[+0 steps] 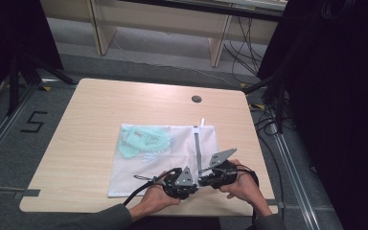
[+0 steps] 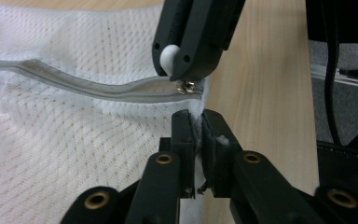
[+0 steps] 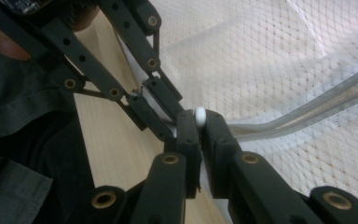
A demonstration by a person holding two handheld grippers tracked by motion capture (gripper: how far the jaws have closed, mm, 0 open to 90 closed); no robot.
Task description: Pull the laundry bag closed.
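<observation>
A white mesh bag (image 1: 163,165) lies flat on the table with a pale green garment (image 1: 143,140) inside, toward its far left corner. A grey zipper (image 1: 197,143) runs from the bag's far edge to its near edge. At that near end both grippers meet tip to tip. My left gripper (image 1: 195,183) (image 2: 198,122) is shut on a fold of mesh at the bag's edge, just below the zipper's metal slider (image 2: 186,87). My right gripper (image 1: 202,179) (image 3: 200,122) is shut on the round white zipper pull (image 3: 200,115) (image 2: 168,58).
The wooden table (image 1: 100,110) has a cable hole (image 1: 196,99) near its far edge. Black stands and cables crowd the floor at the right (image 1: 273,110). The bag's near edge lies close to the table's front edge, where the person's hands rest.
</observation>
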